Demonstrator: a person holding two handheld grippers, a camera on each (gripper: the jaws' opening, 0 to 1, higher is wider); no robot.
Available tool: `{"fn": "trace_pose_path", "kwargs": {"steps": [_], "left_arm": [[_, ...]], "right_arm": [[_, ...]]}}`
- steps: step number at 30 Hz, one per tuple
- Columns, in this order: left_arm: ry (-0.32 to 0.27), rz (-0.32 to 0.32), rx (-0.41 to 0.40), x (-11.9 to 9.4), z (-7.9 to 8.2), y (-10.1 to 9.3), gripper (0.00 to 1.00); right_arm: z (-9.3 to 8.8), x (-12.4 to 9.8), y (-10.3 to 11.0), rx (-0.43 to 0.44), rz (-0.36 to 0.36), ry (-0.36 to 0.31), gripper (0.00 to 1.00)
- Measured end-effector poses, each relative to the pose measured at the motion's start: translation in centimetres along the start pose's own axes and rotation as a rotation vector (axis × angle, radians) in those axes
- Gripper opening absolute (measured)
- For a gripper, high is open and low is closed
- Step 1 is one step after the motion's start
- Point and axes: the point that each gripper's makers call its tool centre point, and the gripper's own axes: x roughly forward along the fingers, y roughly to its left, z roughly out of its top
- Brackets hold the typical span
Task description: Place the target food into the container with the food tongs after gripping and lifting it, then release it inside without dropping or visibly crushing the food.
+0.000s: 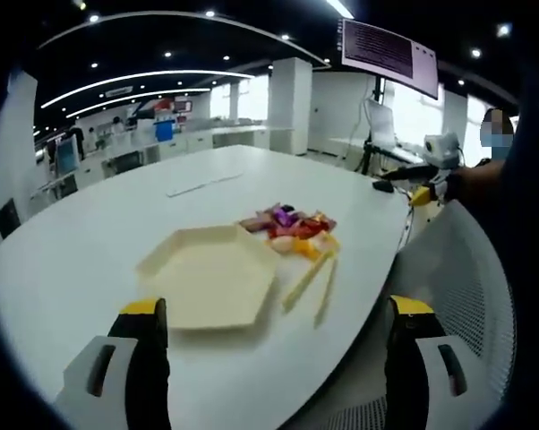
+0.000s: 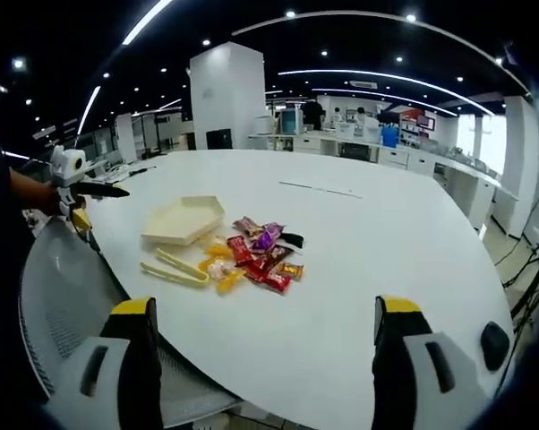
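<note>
White laminate covers the large rounded table (image 1: pixel 90 242), on which everything is laid out. In the left gripper view, the left gripper (image 1: pixel 274 336) is held low over the near edge with its two yellow-tipped jaws set wide apart and nothing between them. Just beyond the jaws, a cream hexagonal container (image 1: pixel 211 278) is seen lying flat and holding nothing. To its right, a pair of pale yellow food tongs (image 1: pixel 310 282) is laid on the table, touching the nearer end of a small heap of wrapped snacks (image 1: pixel 292 228) in red, purple and orange. Farther right, past the table edge, the mesh back of a white chair (image 1: pixel 466 260) is seen, and the other gripper is held out by a hand near the far corner.

In the right gripper view, the same chair (image 2: pixel 59 287) is found at the left, then the container (image 2: pixel 184 219), the tongs (image 2: pixel 173 269) and the snacks (image 2: pixel 256 255), grouped close together. The right gripper (image 2: pixel 262 336) is held short of the table with its jaws likewise spread and empty. A dark computer mouse (image 2: pixel 495 345) is seen at the far right edge.
</note>
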Motion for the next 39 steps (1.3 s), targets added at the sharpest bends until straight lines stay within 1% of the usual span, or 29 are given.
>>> {"fn": "trace_pose_path", "kwargs": {"steps": [4, 7, 9, 13, 15, 19, 25, 33, 34, 37, 39], "left_arm": [[0.029, -0.025, 0.017, 0.3, -0.3, -0.7, 0.96], [0.068, -0.045, 0.066, 0.6, -0.6, -1.2, 0.92], [0.058, -0.061, 0.074, 0.7, -0.3, -1.6, 0.92], [0.084, -0.084, 0.094, 1.2, -0.4, -1.8, 0.90], [0.086, -0.093, 0.102, 1.4, -0.3, -1.9, 0.89], [0.086, -0.104, 0.118, 2.1, -0.1, -2.1, 0.84], [0.090, -0.127, 0.124, 3.0, 0.2, -2.4, 0.86], [0.095, -0.152, 0.146, 3.7, 0.3, -2.7, 0.81], [0.098, -0.160, 0.152, 3.9, 0.3, -2.9, 0.80], [0.121, -0.199, 0.210, 4.7, 0.2, -3.7, 0.77], [0.125, -0.220, 0.215, 5.2, 0.3, -4.1, 0.74]], "right_arm": [[0.1, 0.2, 0.1, -0.015, 0.012, 0.006, 1.00], [0.3, 0.4, 0.3, -0.019, 0.023, 0.003, 1.00], [0.4, 0.5, 0.5, -0.024, 0.031, 0.003, 1.00], [0.4, 0.5, 0.6, -0.030, 0.039, 0.004, 1.00], [0.3, 0.5, 0.7, -0.030, 0.042, 0.005, 1.00], [0.0, 0.5, 0.9, -0.034, 0.049, 0.012, 1.00], [-0.2, 0.6, 0.8, -0.021, 0.042, 0.012, 1.00], [-0.4, 1.0, 1.4, -0.030, 0.055, 0.024, 1.00], [-0.4, 1.0, 1.5, -0.035, 0.058, 0.027, 1.00], [-0.5, 1.2, 1.6, -0.048, 0.062, 0.034, 1.00], [-0.5, 1.3, 1.7, -0.044, 0.068, 0.033, 1.00]]}}
